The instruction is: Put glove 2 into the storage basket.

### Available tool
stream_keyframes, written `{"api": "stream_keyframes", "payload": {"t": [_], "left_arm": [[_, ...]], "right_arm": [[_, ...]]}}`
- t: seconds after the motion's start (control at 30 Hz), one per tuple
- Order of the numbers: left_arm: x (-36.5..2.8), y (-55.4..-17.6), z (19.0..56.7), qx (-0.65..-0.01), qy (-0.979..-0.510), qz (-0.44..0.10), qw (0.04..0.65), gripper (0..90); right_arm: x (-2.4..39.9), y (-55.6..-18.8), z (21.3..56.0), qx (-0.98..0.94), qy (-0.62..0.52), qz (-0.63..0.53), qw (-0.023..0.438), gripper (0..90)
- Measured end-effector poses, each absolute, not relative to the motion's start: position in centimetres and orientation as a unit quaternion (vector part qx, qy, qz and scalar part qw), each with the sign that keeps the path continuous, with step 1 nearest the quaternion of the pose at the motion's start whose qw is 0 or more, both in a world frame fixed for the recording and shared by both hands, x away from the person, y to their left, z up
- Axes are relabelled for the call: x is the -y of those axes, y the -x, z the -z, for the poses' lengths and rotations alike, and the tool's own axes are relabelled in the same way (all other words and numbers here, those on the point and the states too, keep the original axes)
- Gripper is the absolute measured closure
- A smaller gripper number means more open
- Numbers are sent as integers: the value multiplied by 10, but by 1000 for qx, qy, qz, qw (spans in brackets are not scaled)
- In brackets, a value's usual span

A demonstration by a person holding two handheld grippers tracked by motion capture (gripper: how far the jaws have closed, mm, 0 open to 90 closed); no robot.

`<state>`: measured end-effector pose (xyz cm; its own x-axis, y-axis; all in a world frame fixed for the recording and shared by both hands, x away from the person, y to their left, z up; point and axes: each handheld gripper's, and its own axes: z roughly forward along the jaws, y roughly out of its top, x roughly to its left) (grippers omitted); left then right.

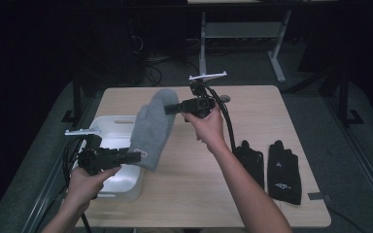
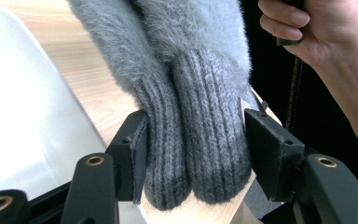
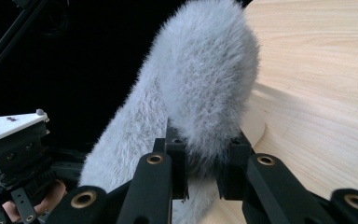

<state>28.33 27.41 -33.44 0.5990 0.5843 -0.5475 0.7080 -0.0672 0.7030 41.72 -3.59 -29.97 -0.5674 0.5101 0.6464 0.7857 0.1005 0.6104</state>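
Above the surface's left half | left gripper (image 1: pixel 135 156) clamping grey mittens (image 1: pixel 151 127) at the cuffs, right gripper (image 1: pixel 169 109) pinching the fluffy tips | stretching the pair flat, likely for the white bin (image 1: pixel 121 182).

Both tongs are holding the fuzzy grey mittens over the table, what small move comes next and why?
Probably carry them left and lower them into the white bin. The left tongs clamp the knit cuffs of the grey mittens, the right tongs pinch the fuzzy tips, and the pair hangs beside the bin.

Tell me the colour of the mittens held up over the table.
Grey mittens; left gripper view shows it best.
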Motion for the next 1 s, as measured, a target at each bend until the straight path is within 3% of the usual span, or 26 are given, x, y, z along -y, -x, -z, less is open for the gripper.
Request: {"api": "stream_keyframes", "payload": {"t": [1.0], "left_arm": [[-320, -279, 340, -482, -706, 40, 517, 440]], "right_arm": [[-22, -438, 310, 734, 429, 497, 173, 767]]}}
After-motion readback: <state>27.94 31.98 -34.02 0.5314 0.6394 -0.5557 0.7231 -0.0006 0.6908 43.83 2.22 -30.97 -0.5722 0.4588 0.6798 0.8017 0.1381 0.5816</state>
